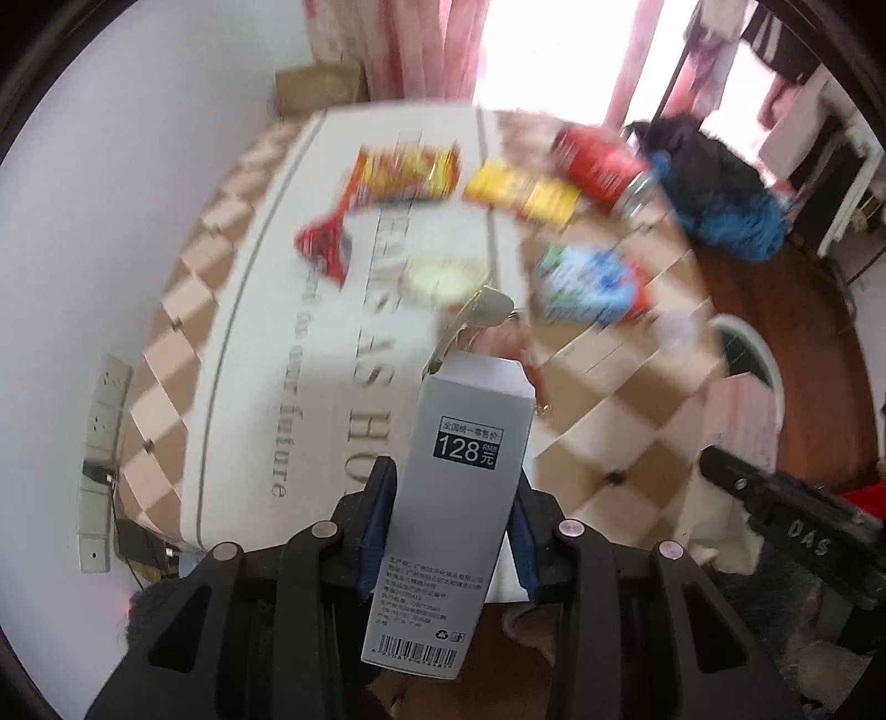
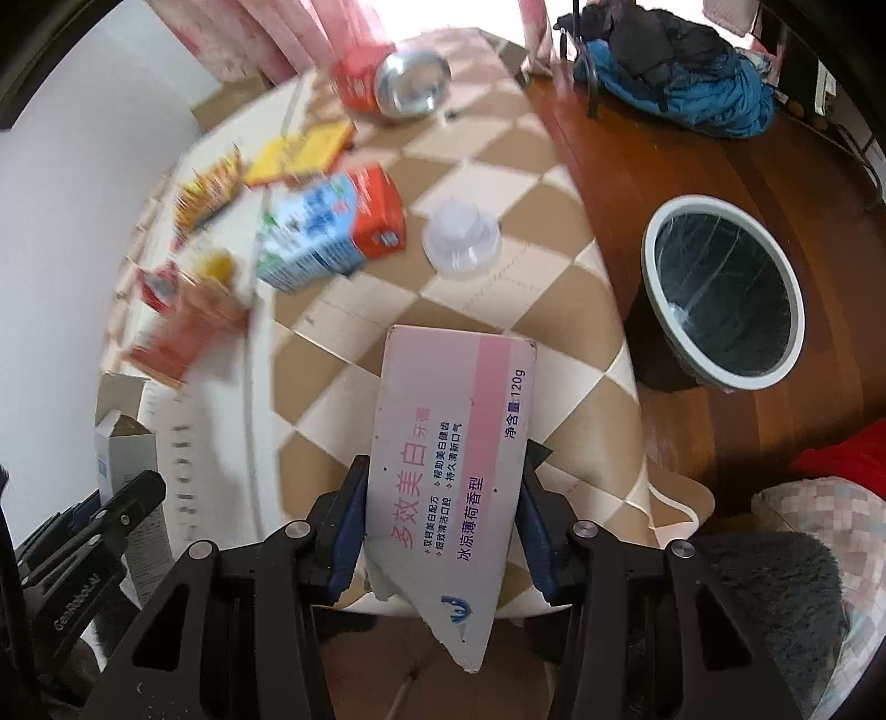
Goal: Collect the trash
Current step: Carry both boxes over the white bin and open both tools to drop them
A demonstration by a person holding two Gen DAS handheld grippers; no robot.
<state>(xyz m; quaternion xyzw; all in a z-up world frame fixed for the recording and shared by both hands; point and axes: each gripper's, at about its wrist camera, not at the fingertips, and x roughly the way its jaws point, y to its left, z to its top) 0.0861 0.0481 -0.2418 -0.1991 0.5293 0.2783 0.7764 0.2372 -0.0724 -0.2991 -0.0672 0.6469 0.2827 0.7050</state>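
My left gripper (image 1: 451, 498) is shut on a tall grey carton (image 1: 459, 487) with a "128" price label, held above the table. My right gripper (image 2: 446, 493) is shut on a torn pink-and-white toothpaste box (image 2: 448, 443), also above the table. A white-rimmed trash bin (image 2: 722, 293) with a clear liner stands on the wooden floor to the right; it also shows in the left wrist view (image 1: 747, 354). Snack wrappers (image 1: 410, 171), a blue-and-red milk carton (image 2: 326, 227), a red can (image 2: 387, 77) and a clear plastic lid (image 2: 462, 238) lie on the table.
The table has a checkered cloth (image 2: 498, 166) and stands against a white wall (image 1: 111, 221). Dark and blue clothes (image 2: 675, 66) are piled at the back right. A power strip (image 1: 99, 459) hangs on the wall. Pink curtains (image 1: 410, 50) are behind.
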